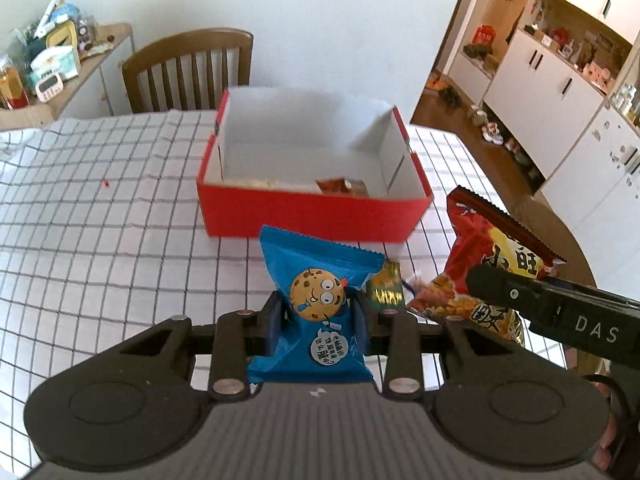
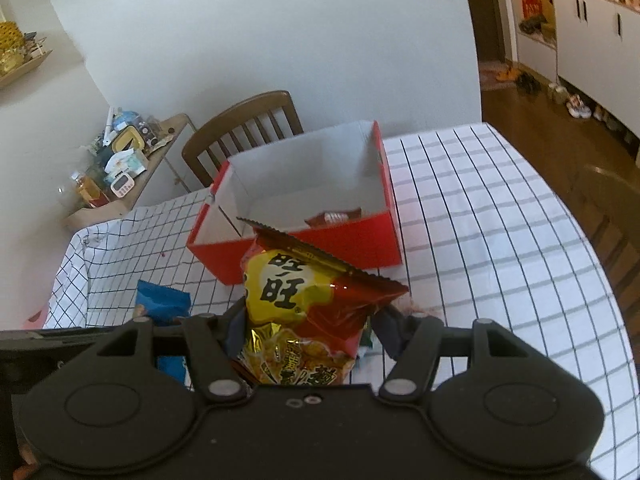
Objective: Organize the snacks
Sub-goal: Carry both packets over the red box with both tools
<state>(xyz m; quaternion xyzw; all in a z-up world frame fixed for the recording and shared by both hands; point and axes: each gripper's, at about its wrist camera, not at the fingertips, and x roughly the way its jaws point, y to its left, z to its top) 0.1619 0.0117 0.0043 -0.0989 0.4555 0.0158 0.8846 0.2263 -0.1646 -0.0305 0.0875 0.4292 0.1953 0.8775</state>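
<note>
My left gripper [image 1: 318,306] is shut on a blue cookie packet [image 1: 316,280] with a cartoon cookie face, held above the checked tablecloth. To its right, my right gripper [image 2: 310,320] is shut on a red and yellow snack bag [image 2: 304,300], which also shows in the left wrist view as the red bag [image 1: 480,264]. Ahead of both stands an open red box [image 1: 312,212] with white inside walls; a small brown packet [image 1: 340,186] and pale packets lie on its floor. The same red box [image 2: 320,244] fills the middle of the right wrist view.
A small green and gold packet [image 1: 386,286] lies on the tablecloth [image 1: 100,220] between the two held snacks. A wooden chair [image 1: 188,68] stands behind the box. A cluttered side shelf [image 1: 52,68] is at the far left; the table's right edge [image 2: 580,240] curves near another chair.
</note>
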